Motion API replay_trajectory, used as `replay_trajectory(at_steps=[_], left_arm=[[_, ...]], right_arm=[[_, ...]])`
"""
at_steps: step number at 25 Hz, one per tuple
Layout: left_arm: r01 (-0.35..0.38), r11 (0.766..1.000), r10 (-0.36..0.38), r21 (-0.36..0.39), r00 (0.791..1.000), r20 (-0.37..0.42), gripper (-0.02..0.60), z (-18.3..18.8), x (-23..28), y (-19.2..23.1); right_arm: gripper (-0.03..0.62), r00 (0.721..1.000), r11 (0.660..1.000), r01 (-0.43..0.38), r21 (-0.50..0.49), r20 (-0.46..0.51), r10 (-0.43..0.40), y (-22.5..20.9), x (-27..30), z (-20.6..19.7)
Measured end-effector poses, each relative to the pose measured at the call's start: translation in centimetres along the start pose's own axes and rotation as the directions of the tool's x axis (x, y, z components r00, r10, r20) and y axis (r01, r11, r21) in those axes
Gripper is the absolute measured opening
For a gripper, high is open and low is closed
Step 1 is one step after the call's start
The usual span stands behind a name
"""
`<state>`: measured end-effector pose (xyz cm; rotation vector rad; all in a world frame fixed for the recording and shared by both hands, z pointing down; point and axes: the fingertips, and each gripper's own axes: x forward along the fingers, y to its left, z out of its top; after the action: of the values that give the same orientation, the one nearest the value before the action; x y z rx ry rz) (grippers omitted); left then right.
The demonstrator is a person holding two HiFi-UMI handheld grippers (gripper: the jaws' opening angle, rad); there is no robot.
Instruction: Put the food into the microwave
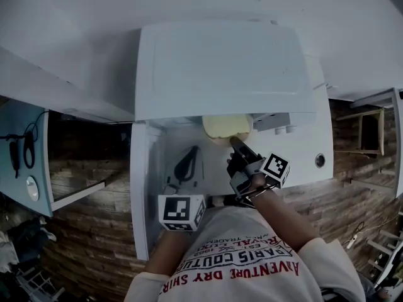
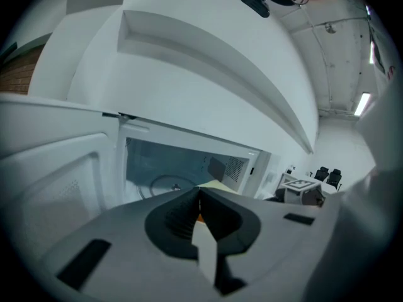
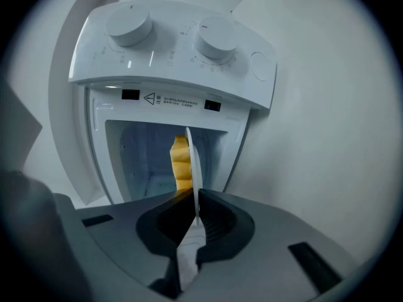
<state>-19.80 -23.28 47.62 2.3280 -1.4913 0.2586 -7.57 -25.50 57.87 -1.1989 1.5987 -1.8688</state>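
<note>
The white microwave (image 1: 220,68) stands with its door (image 1: 141,187) swung open to the left. A pale plate (image 1: 214,131) of yellow food (image 1: 227,126) sits at the mouth of the cavity. My right gripper (image 1: 234,142) is shut on the plate's near rim. In the right gripper view the plate (image 3: 194,168) runs edge-on between the jaws of the right gripper (image 3: 196,197), with the food (image 3: 181,162) on its left face. My left gripper (image 1: 194,151) is shut just left of the plate, and nothing shows clamped in it. The left gripper (image 2: 200,192) points into the cavity (image 2: 170,168).
Two knobs on the control panel (image 3: 170,43) sit above the opening in the right gripper view. A blue panel (image 1: 22,156) with hanging tools is at the left. A wooden frame (image 1: 368,131) stands at the right over the plank floor (image 1: 88,187).
</note>
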Motion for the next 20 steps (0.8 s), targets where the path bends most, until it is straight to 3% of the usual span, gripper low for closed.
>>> replay_trajectory(at_steps=[3, 20], left_arm=[[0.013, 1.0, -0.013, 0.013, 1.0, -0.002, 0.006, 0.0, 0.2, -0.1], [-0.034, 0.999, 0.034, 0.006, 0.999, -0.028, 0.006, -0.8, 1.3, 1.3]], right_arm=[[0.023, 1.0, 0.999, -0.004, -0.041, 0.012, 0.004, -0.2, 1.2, 0.8], [0.023, 0.999, 0.999, -0.024, 0.026, -0.047, 0.025, 0.4, 7.4, 1.2]])
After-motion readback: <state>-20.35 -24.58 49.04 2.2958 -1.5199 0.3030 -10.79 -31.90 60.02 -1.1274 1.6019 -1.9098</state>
